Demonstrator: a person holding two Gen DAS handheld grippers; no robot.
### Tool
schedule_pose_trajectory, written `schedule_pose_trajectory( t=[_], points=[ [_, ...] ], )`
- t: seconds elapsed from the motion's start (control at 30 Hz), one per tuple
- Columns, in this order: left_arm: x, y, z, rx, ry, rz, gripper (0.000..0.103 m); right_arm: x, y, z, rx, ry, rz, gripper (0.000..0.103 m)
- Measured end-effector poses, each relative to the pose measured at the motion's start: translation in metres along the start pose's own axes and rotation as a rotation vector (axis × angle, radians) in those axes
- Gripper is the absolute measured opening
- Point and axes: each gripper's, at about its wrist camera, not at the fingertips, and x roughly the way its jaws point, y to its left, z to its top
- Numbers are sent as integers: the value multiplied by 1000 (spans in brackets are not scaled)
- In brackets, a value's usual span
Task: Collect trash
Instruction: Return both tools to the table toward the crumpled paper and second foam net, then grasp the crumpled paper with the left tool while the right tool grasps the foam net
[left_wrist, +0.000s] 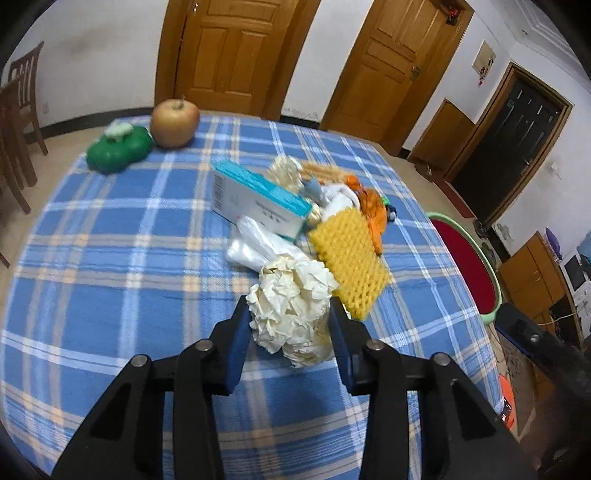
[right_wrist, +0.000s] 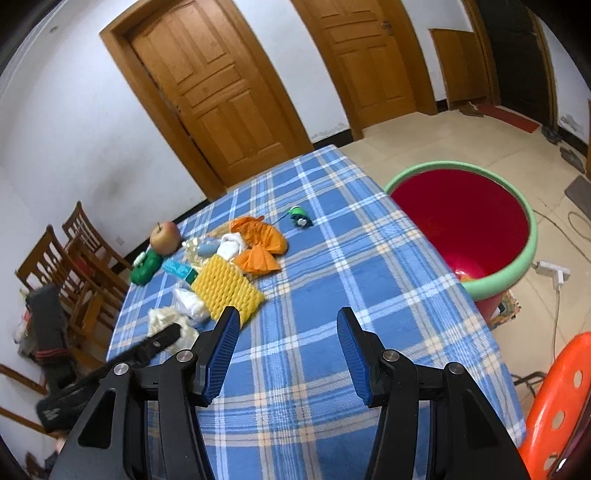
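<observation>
My left gripper is shut on a crumpled ball of white paper, just above the blue checked tablecloth. Behind it lie a clear plastic bag, a teal and white box, yellow foam netting and orange wrapping. My right gripper is open and empty over the cloth. The right wrist view shows the same pile: netting, orange wrapping, box, and the paper ball with my left gripper. The red bin with a green rim stands beside the table.
An apple and a green toy sit at the far table corner. A small green object lies alone on the cloth. Wooden chairs stand at the left, an orange stool at the right. The bin also shows in the left wrist view.
</observation>
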Motion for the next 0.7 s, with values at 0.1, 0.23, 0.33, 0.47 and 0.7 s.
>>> schedule_pose_trajectory(
  t=[0.1,0.23,0.33,0.47,0.7],
  points=[
    [-11,9,6,-11,-32,24,41,12,7,3,-23,23,6,56],
    [-23,22,14,-12,-72,87,41,33,19,6,-44,70,22,56],
    [-27,32,17,-13,-92,118,41,53,29,7,-68,110,36,56],
    [-26,44,19,-29,-95,146,41,82,40,5,-87,164,64,56],
    [-22,56,16,-50,-84,175,41,114,45,3,-92,198,60,56]
  ],
)
